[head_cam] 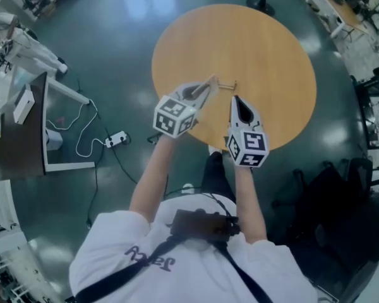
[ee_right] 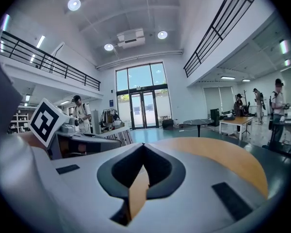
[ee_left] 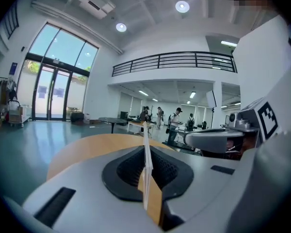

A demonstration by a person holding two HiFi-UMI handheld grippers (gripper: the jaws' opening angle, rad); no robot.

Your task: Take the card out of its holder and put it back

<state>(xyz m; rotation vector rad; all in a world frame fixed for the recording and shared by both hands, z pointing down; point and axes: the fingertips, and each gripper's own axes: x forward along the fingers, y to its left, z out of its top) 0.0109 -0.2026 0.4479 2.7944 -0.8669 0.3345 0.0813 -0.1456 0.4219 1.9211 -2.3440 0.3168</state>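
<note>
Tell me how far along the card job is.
Done: the card looks out of its holder, pinched edge-on in the shut left gripper. In hand: that card, held over the table. Left: slotting it back into the holder. The right gripper is shut and empty.

No text reads cleanly. Shirt print (head_cam: 150, 257): dark letters, upside down in the head view, not legible. Left cube (head_cam: 174, 115) and right cube (head_cam: 247, 147): black-and-white square marker patterns, no letters or numbers. Blue sign (ee_left: 13, 68) beside glass doors: too small to read.
</note>
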